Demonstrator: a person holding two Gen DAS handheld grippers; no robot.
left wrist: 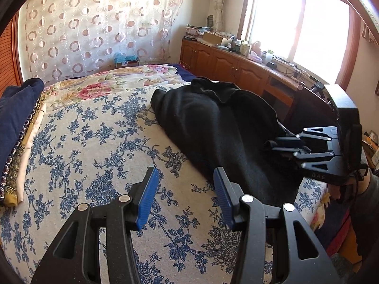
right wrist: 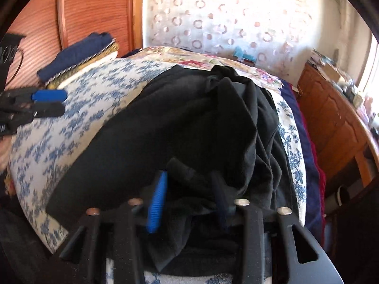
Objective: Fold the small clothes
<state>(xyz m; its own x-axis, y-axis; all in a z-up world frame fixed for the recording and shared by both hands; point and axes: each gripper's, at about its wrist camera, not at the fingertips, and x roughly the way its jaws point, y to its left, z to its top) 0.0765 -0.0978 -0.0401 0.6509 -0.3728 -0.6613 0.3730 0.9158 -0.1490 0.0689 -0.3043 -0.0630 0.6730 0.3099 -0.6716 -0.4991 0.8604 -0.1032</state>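
A black garment (left wrist: 213,123) lies rumpled on the bed with the blue floral cover (left wrist: 94,142); it also shows in the right wrist view (right wrist: 177,123). My left gripper (left wrist: 186,195) is open and empty, just above the cover at the garment's near-left edge. My right gripper (right wrist: 189,198) has a bunched fold of the black garment between its blue pads (right wrist: 157,201). In the left wrist view the right gripper (left wrist: 281,145) sits at the garment's right edge. The left gripper (right wrist: 51,103) shows at the far left of the right wrist view.
A stack of folded clothes (left wrist: 16,130), navy on top, lies at the bed's left side; it also shows in the right wrist view (right wrist: 78,52). Wooden cabinets (left wrist: 227,64) with clutter run under the window to the right. A patterned curtain (left wrist: 94,28) hangs behind the bed.
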